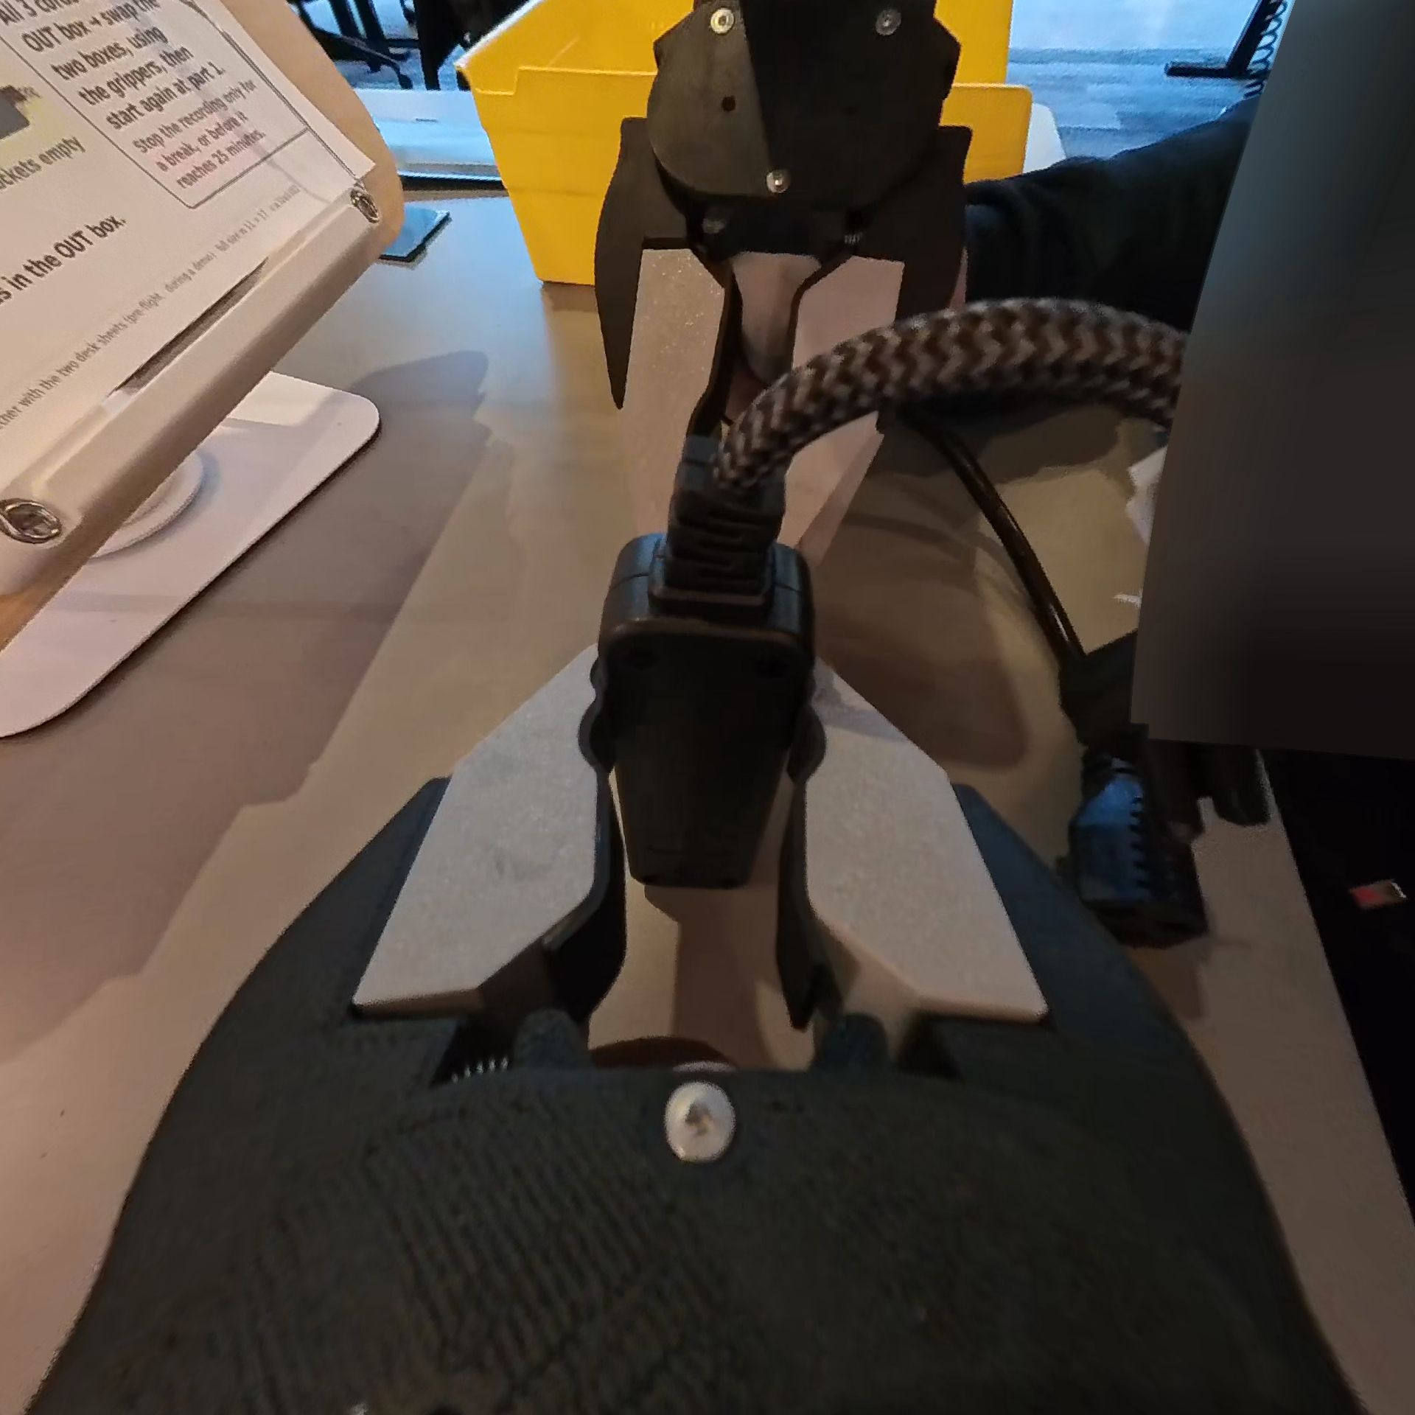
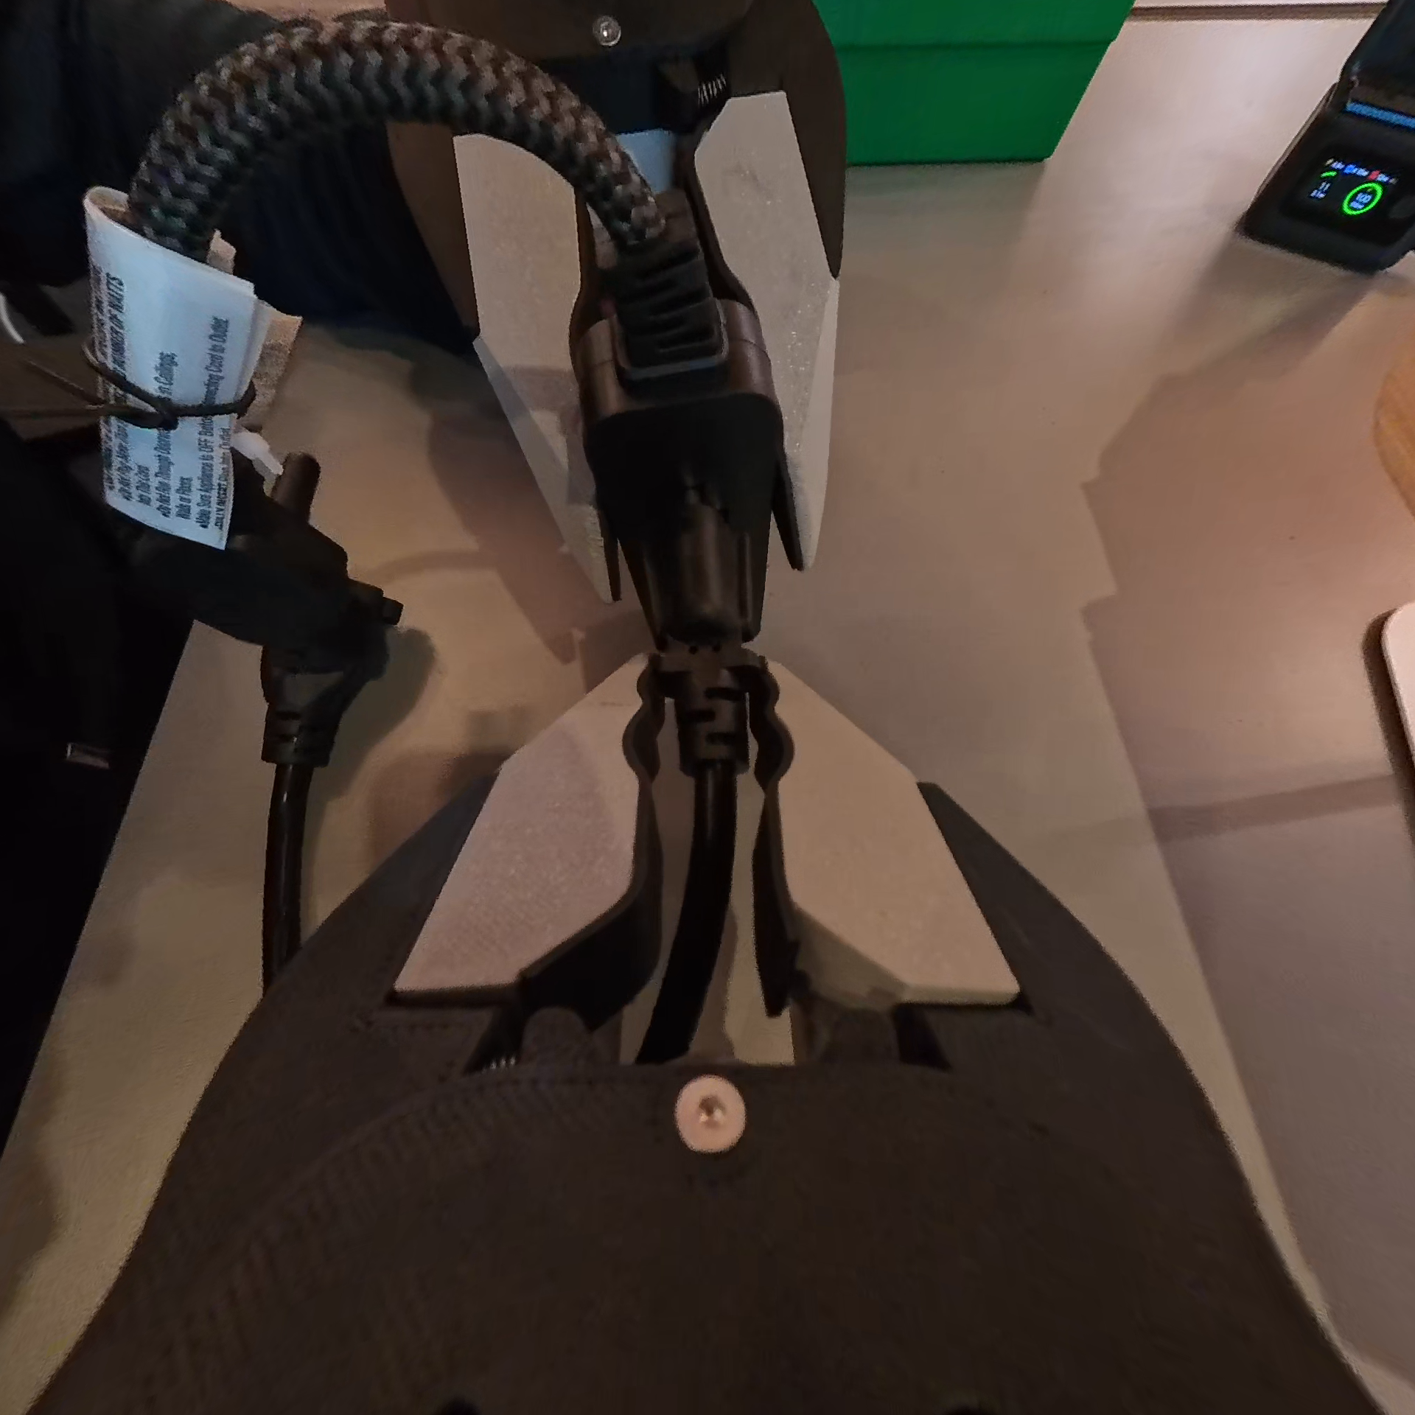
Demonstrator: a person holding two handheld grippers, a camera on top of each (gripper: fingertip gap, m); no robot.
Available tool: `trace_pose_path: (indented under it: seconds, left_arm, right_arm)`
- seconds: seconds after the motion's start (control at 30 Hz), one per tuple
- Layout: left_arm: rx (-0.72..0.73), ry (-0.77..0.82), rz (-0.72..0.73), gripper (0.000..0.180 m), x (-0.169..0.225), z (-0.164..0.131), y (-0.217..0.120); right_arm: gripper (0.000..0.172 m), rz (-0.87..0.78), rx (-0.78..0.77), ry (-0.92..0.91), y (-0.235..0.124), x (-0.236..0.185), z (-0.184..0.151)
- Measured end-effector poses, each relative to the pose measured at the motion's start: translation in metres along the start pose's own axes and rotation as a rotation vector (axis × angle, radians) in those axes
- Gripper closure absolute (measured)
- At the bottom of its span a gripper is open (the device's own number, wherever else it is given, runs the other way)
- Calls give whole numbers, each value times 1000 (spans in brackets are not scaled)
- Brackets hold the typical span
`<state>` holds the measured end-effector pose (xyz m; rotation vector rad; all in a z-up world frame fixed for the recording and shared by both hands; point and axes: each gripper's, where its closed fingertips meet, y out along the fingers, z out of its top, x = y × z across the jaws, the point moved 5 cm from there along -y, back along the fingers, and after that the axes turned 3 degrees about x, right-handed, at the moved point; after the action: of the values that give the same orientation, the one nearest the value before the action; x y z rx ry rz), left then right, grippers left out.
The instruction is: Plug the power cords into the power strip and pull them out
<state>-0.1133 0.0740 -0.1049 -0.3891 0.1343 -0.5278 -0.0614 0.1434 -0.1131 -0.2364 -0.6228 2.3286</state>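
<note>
My left gripper [image 1: 700, 720] is shut on a black power strip block [image 1: 700, 750], with both pads pressed on its sides. A braided black-and-grey cable [image 1: 957, 344] leaves the block's far end and arcs to the right. In the right wrist view the block [image 2: 681, 436] hangs in the left gripper opposite me, and a black plug [image 2: 708, 574] sits at its narrow end. My right gripper [image 2: 704, 689] is shut on that plug's ribbed cord neck [image 2: 708, 723]. The black cord [image 2: 689, 919] runs back between my fingers. The right gripper also shows in the left wrist view [image 1: 754, 337], behind the braided cable.
A yellow bin [image 1: 766, 115] and a sheet on a white stand [image 1: 153, 230] are at the back. A green bin [image 2: 957, 92] and a small screen device [image 2: 1348, 191] are also there. A second black plug [image 2: 306, 689] lies near the table edge. A white label [image 2: 176, 383] wraps the braided cable. The small screen device [image 2: 1348, 191] is about 40 centimetres from both grippers' fingertips.
</note>
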Motion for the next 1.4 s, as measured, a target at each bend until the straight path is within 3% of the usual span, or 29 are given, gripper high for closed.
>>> trace_pose_path:
  seconds: [0.8, 1.03, 1.23, 1.4]
  left_arm:
    - [44, -16, -15, 139, -1, 9, -4]
    - [207, -34, 28, 138, -12, 35, -11]
    - [73, -73, 14, 126, -18, 4, -7]
    - [19, -9, 31, 130, -17, -5, 4]
  right_arm:
    - [155, 60, 72, 42, 1, 3, 7]
    - [152, 81, 215, 123, -12, 15, 22]
    - [151, -123, 53, -26, -9, 18, 7]
    - [150, -99, 23, -10, -5, 15, 3]
